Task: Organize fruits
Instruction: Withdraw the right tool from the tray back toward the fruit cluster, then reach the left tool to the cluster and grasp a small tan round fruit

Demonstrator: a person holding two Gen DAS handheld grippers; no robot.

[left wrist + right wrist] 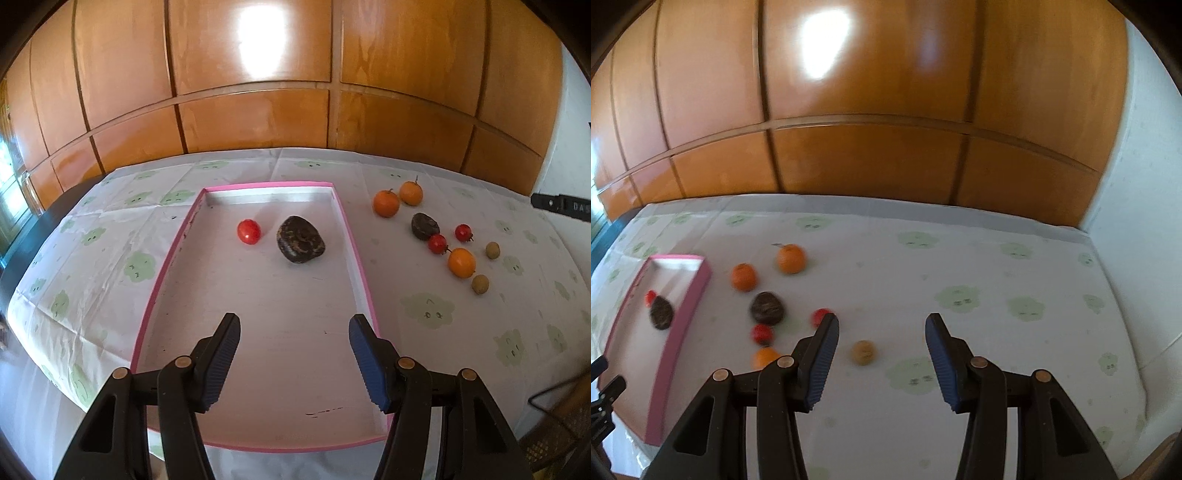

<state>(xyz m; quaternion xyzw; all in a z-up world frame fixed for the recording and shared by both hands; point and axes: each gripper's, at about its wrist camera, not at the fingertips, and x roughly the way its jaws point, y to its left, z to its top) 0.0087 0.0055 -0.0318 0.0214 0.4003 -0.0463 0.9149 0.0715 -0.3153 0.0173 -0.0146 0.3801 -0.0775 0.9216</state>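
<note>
In the left wrist view the left tool (294, 363) gapes empty at lower centre over the pink tray (355, 243), which holds a red tomato (249, 231) and a dark fruit (301, 239) mid-frame. In the right wrist view the right tool (882, 360) is open and empty low on the bench (997, 332), with a small brown fruit (863, 352) just ahead between its fingers.

Only legible text: white letters "DAS" on a black bar (563, 203) poking in at the right edge of my left wrist view, cut off by the frame. Nothing readable in the right wrist view.
</note>
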